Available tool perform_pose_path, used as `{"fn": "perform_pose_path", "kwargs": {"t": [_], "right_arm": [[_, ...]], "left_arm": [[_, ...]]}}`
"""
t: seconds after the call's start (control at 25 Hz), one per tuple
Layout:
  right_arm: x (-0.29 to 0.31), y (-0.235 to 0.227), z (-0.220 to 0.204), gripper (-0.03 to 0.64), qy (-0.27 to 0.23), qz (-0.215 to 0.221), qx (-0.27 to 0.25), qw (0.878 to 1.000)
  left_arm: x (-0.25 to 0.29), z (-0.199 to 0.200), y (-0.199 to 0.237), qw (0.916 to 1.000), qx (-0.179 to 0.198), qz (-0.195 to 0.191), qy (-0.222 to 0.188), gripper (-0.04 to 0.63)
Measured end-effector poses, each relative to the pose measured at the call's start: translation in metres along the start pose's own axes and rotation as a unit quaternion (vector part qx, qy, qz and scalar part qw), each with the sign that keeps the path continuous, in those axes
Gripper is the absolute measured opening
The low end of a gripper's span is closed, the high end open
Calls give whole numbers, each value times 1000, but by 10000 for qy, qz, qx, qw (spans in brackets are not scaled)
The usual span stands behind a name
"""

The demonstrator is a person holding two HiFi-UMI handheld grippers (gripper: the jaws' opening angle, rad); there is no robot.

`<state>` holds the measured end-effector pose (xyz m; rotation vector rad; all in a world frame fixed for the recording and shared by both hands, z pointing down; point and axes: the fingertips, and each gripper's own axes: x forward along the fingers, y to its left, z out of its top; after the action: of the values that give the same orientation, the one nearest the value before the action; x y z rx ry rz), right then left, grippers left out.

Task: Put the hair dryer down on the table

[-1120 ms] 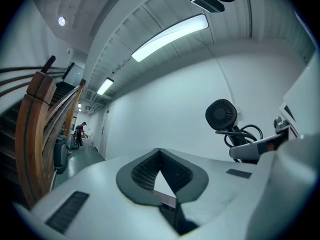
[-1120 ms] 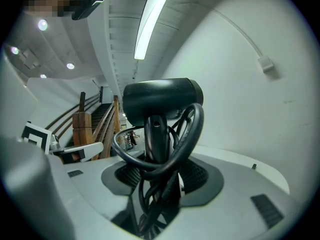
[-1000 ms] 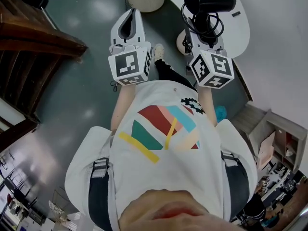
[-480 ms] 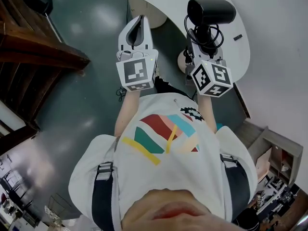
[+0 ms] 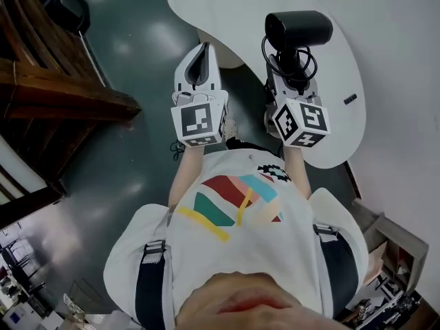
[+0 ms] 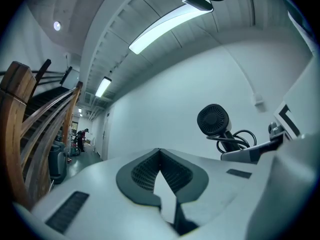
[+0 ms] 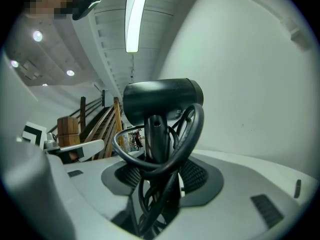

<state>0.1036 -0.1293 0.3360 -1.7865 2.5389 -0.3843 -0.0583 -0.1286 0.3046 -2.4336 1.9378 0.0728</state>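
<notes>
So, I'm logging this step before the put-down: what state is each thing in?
hair dryer: upright, held over the table, not lying on it.
cord: looped round the dryer's handle.
right gripper: shut on the handle.
left gripper: shut, empty.
</notes>
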Motion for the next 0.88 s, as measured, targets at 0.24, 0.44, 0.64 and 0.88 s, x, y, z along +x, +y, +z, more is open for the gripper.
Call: {"fn": "perform_pose_path", "kwargs": {"t": [0.24, 0.44, 0.64, 0.88], "right_arm": [[50, -12, 12, 222, -32, 60, 19, 10000], [72, -24, 20, 221, -25, 42, 30, 10000], [78, -23, 23, 221, -39, 44, 62, 10000], [84, -17, 28, 221, -108, -6, 0, 9999]], "left_arm": [[50, 4, 14, 10000, 12, 2, -34, 14], [76, 7, 22, 9999, -2, 79, -64, 14], [84, 8, 24, 10000, -13, 11, 0, 14], [92, 14, 29, 9999, 56, -113, -48, 14]]}}
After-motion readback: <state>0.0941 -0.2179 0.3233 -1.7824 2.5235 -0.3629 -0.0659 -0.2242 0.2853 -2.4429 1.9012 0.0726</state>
